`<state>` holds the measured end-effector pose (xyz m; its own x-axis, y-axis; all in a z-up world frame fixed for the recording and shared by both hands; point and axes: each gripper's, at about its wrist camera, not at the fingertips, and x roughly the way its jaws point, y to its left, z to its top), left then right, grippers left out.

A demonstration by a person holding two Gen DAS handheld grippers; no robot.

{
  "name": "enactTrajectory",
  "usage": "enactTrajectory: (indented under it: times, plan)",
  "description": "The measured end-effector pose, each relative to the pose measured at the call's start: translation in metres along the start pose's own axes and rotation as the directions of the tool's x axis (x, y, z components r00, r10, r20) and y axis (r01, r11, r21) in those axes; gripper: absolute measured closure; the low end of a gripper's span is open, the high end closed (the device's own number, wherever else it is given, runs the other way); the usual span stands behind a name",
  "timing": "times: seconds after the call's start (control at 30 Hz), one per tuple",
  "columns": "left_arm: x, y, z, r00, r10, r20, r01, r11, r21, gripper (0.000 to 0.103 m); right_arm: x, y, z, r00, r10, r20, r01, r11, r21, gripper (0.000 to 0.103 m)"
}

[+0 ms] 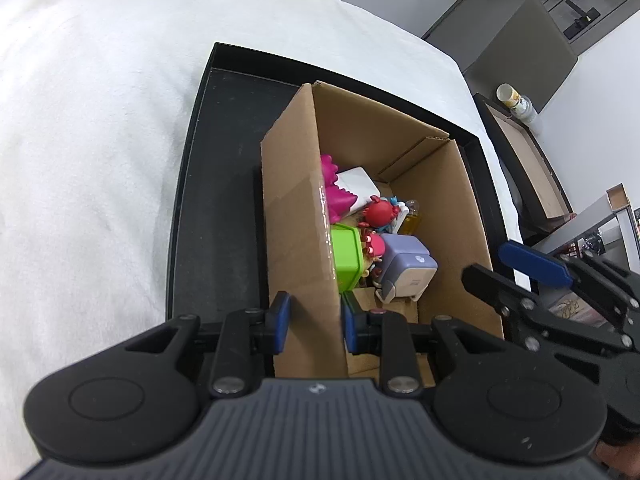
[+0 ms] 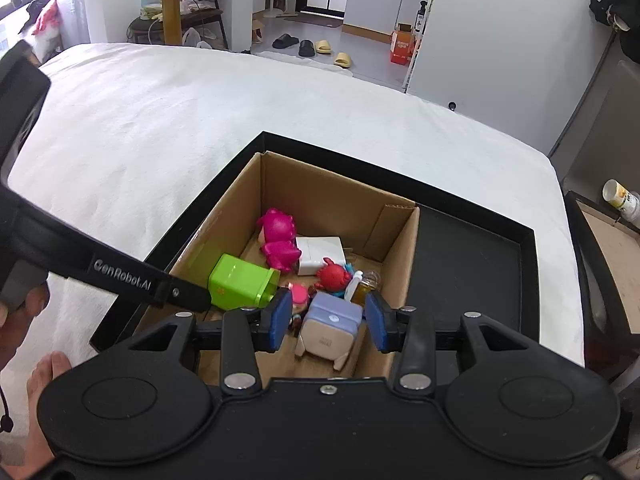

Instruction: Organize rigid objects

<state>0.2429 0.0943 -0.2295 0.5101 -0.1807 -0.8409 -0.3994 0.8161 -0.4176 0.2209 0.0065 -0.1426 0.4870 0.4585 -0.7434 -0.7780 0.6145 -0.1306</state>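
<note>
A cardboard box (image 2: 340,196) stands in a black tray (image 2: 472,264) on the white bed. Inside lie a pink toy (image 2: 278,240), a white block (image 2: 320,254), a green cube (image 2: 240,280), red crab toys (image 2: 332,276), a small yellow bottle (image 2: 366,288) and a lilac device (image 2: 330,324). My left gripper (image 1: 314,322) straddles the box's left wall (image 1: 296,240), jaws apart on either side, not clamped. My right gripper (image 2: 328,318) is open just above the lilac device, fingers (image 2: 280,320) either side of it.
The white bed (image 2: 200,120) spreads to the left and behind. A dark bedside shelf with a can (image 2: 620,196) is at the right. My left gripper's arm (image 2: 120,276) crosses the right wrist view at left.
</note>
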Motion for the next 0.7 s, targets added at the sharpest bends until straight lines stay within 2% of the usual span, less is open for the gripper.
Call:
enactTrajectory:
  times: [0.2, 0.33, 0.53, 0.7]
  plan:
    - [0.002, -0.005, 0.002, 1.000, 0.023, -0.007, -0.023, 1.000, 0.022, 0.077, -0.011, -0.012, -0.008, 0.999, 0.021, -0.024, -0.020, 0.998, 0.055, 0.059]
    - [0.003, -0.011, 0.005, 0.999, 0.036, -0.020, -0.035, 0.998, 0.055, 0.076, -0.024, -0.025, -0.015, 1.000, 0.014, -0.020, -0.012, 0.995, 0.094, 0.054]
    - [-0.014, -0.027, 0.013, 0.999, 0.034, 0.003, -0.034, 0.985, 0.170, 0.073, -0.043, -0.050, -0.027, 1.000, 0.009, -0.010, -0.007, 0.982, 0.186, 0.049]
    - [-0.041, -0.039, 0.014, 0.999, 0.027, 0.039, -0.036, 0.966, 0.255, 0.068, -0.058, -0.065, -0.033, 0.999, 0.041, 0.017, -0.044, 0.964, 0.262, 0.046]
